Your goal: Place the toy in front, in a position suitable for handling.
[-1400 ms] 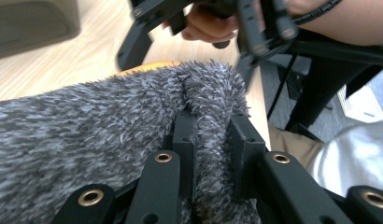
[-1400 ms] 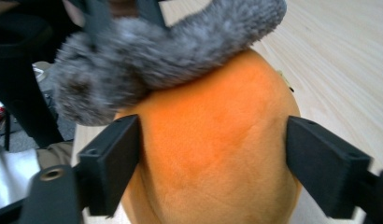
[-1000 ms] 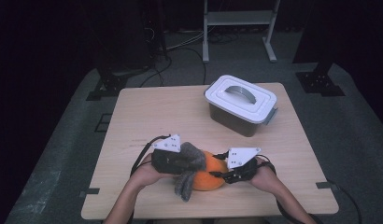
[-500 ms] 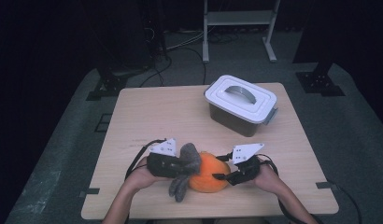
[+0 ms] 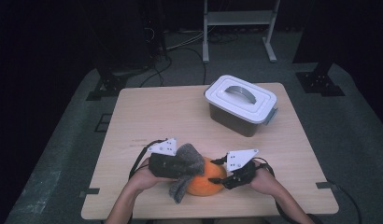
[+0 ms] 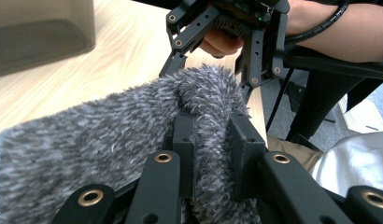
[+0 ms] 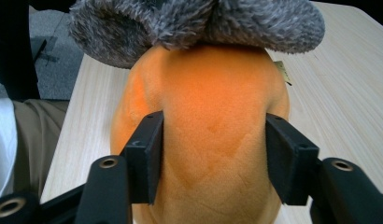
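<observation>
Two grippers work on an orange plush toy (image 5: 206, 178) well in front of the lidded bin (image 5: 240, 105): the left gripper (image 6: 212, 140) pinches its grey fuzzy cloth (image 6: 110, 135) tight, and the right gripper (image 7: 213, 156), jaws just closing, squeezes the orange body.

You've got a mottled grey fuzzy cloth (image 5: 186, 164) over an orange plush (image 5: 206, 178), black jaws, and beyond the plush a white-lidded dark box (image 5: 241, 105) on the pale wood table (image 5: 157, 116).

Left tongs (image 6: 212, 140) pinch grey fuzzy fabric (image 6: 87, 135); right tongs (image 6: 213, 70) seemingly touch it.
</observation>
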Available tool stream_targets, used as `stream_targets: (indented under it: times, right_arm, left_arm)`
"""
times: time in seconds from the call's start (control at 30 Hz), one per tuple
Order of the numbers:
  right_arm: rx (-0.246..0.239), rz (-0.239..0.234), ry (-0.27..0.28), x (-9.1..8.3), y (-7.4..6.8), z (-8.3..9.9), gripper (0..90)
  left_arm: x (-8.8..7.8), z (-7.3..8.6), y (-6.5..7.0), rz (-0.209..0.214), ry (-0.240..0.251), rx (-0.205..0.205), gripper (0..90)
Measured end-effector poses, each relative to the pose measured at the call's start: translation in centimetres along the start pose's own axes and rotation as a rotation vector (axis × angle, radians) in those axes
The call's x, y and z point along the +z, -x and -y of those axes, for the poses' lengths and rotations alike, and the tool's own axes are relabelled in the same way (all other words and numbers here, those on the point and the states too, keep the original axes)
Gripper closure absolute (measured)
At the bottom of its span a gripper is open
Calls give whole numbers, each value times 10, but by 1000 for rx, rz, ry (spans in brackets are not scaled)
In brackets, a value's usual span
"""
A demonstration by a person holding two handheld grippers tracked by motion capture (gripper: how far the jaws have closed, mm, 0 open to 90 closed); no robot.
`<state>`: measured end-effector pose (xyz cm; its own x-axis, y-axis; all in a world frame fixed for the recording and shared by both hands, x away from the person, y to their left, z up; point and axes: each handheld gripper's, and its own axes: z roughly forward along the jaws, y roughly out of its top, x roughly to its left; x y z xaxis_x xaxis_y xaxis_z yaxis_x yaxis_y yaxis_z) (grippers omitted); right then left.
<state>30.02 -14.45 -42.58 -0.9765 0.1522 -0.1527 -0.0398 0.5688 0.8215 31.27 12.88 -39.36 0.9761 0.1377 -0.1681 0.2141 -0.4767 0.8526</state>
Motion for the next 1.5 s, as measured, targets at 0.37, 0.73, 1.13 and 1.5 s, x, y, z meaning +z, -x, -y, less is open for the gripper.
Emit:
stream_targets:
  times: [0.37,0.73,1.13,1.5]
  right_arm:
    - [-13,10,2,0,-2,0,462]
    - [4,11,3,2,-5,-5,332]
    - [284,-109,17,4,16,10,173]
    - [97,18,6,0,9,1,492]
  left_arm:
    - [-22,16,-5,-85,-57,-37,750]
    - [0,-8,-1,-43,-61,19,751]
    - [-15,19,-1,-14,-27,-46,754]
    - [-16,-3,0,-1,23,-1,753]
